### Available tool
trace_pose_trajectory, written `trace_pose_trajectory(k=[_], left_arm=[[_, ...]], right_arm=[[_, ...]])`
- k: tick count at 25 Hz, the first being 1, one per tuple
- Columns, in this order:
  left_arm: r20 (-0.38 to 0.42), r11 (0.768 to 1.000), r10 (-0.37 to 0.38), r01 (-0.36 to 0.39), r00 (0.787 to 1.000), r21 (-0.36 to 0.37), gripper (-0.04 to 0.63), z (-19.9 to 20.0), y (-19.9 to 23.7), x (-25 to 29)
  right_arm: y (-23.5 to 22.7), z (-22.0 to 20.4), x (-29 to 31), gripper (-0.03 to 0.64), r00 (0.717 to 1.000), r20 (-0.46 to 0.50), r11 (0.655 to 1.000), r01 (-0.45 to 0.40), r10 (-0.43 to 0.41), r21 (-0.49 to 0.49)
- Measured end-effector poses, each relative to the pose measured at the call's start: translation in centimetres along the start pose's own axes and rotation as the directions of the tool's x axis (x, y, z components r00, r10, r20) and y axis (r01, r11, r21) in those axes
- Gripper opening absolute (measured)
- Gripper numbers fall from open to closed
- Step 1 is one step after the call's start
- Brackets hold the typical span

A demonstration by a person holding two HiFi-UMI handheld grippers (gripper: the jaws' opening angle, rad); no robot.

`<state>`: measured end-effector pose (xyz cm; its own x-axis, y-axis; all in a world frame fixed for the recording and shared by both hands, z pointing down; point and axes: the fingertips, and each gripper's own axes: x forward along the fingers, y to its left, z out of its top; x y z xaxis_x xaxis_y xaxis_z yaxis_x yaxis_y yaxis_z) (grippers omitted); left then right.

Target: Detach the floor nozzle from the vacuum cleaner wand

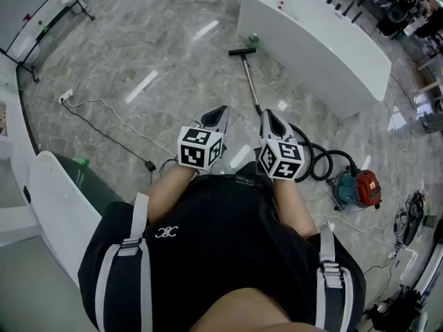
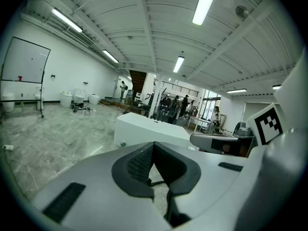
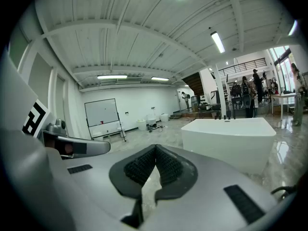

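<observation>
A black floor nozzle lies on the marble floor beside the white bathtub, joined to a thin metal wand that runs back toward me. Its black hose loops to the red and teal vacuum body at the right. My left gripper and right gripper are held side by side in front of my body, well short of the nozzle. Both are shut with nothing between the jaws, as the left gripper and right gripper views show.
A white cable and a black cable with a plug lie on the floor to the left. A white curved panel stands at my left side. Cables and gear clutter the far right. A whiteboard stands far off.
</observation>
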<state>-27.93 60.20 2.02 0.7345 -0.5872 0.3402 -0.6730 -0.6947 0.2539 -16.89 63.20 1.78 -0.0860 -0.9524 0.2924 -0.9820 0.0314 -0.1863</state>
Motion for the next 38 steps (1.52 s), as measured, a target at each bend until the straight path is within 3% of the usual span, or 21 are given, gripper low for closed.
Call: trace_pose_trajectory(k=[4, 11, 20, 27, 38], left_arm=[[-0.014, 1.000, 0.011, -0.011, 1.000, 0.004, 0.008, -0.2, 0.6, 0.4], [-0.030, 0.999, 0.029, -0.028, 0.999, 0.018, 0.007, -0.1, 1.9, 2.4], [-0.026, 0.998, 0.059, -0.058, 0.998, 0.040, 0.006, 4.6, 5.5, 9.0], [-0.030, 0.996, 0.089, -0.088, 0.996, 0.013, 0.008, 8.9, 8.0, 15.7], [-0.055, 0.999, 0.023, -0.021, 0.998, 0.030, 0.007, 12.7, 6.4, 27.3]], right_arm=[[0.7, -0.8, 0.6, 0.009, 1.000, -0.020, 0.999, -0.015, 0.015, -0.036], [-0.3, -0.7, 3.7, 0.009, 0.999, -0.022, 0.999, -0.042, 0.042, -0.016], [-3.2, 4.1, 12.7, 0.009, 0.995, -0.004, 0.995, -0.097, 0.098, 0.037], [-7.0, 7.9, 19.2, 0.009, 0.992, -0.024, 0.991, -0.126, 0.127, 0.051], [-16.1, 9.7, 27.2, 0.009, 0.990, -0.063, 0.985, -0.115, 0.124, 0.128]])
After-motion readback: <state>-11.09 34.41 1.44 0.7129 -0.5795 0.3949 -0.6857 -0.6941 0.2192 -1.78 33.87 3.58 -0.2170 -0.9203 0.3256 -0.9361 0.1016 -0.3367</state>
